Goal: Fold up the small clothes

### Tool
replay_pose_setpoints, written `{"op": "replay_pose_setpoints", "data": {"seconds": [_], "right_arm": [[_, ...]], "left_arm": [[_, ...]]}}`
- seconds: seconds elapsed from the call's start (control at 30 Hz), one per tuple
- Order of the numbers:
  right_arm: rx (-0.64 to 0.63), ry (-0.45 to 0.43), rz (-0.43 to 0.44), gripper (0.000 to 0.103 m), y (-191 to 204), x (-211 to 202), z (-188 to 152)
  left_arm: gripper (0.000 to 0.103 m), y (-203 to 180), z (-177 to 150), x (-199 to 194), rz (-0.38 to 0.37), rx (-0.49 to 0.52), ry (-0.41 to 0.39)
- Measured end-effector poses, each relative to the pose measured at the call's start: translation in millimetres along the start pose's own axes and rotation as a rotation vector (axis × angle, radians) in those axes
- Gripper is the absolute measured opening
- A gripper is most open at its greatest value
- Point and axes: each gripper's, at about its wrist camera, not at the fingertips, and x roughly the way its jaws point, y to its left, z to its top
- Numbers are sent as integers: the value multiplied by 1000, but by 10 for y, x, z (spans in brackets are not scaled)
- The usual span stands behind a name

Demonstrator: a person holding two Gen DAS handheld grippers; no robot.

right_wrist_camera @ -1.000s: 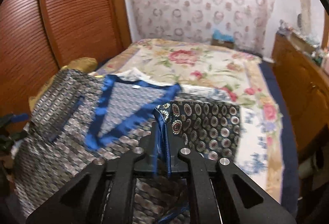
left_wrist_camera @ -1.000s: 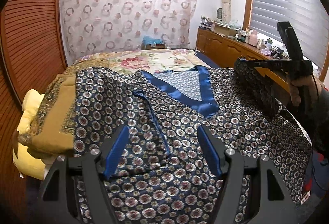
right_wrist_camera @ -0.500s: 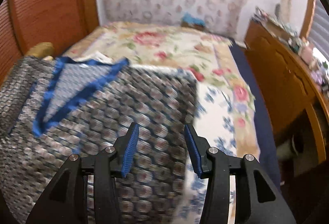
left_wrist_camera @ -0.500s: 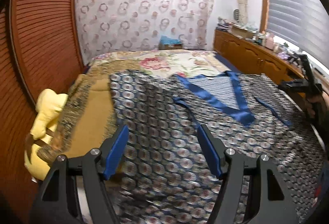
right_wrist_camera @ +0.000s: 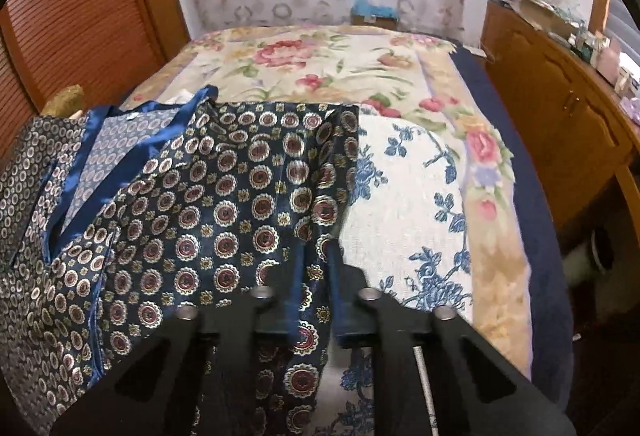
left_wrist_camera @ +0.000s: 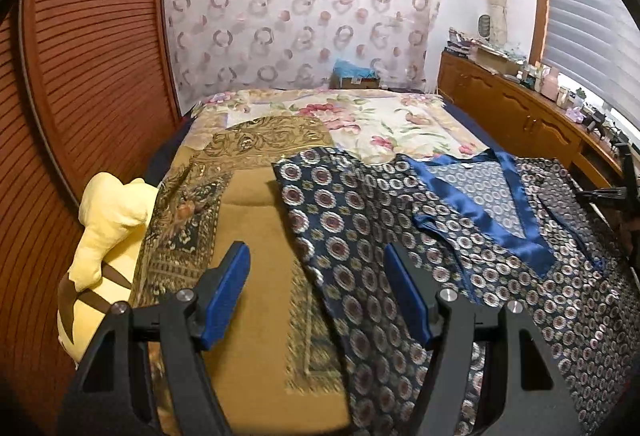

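Right gripper (right_wrist_camera: 314, 288): jaws together, clamped on a fold at the edge of the patterned garment (right_wrist_camera: 224, 204); the cloth runs up between the two blue pads and out toward 12 o'clock. Left gripper (left_wrist_camera: 318, 290): jaws apart, nothing between the pads, which hang over the garment's left edge where it meets the gold-brown blanket (left_wrist_camera: 256, 220).

The garment, dark navy with round medallion print, lies spread across the near part of the bed. Its blue satin neckline trim (left_wrist_camera: 496, 212) forms a V at 2 o'clock in the left wrist view and at 9 to 10 o'clock in the right wrist view. In the right wrist view the garment's right edge crosses the floral bedspread (right_wrist_camera: 404, 172), which extends toward 12 and 3 o'clock.

A yellow stuffed toy (left_wrist_camera: 104, 220) sits at 9 o'clock in the left wrist view, beside the blanket. A wooden louvred door (left_wrist_camera: 88, 48) stands at 10 o'clock. A wooden sideboard (left_wrist_camera: 520, 112) bearing small items runs along the wall at 2 o'clock. A patterned curtain (left_wrist_camera: 300, 8) hangs at 12 o'clock.
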Motion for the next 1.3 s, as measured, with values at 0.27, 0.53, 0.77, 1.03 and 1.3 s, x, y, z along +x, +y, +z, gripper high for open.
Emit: {"op": "replay_pose_setpoints", "data": {"seconds": [0.27, 0.53, 0.77, 1.03, 1.3], "right_arm": [[53, -21, -63, 2, -265, -47, 49], [108, -19, -38, 41, -339, 24, 77], [133, 11, -21, 45, -372, 130, 144], [86, 33, -18, 44, -263, 179, 194], [-16, 10, 24, 4, 4, 90, 183]], "left_arm": [[69, 111, 65, 208, -17, -41, 48], [50, 201, 148, 345, -78, -88, 78], [42, 137, 265, 403, -104, -86, 92], [26, 56, 304, 428, -111, -66, 108], [1, -82, 255, 290, -128, -29, 94]]}}
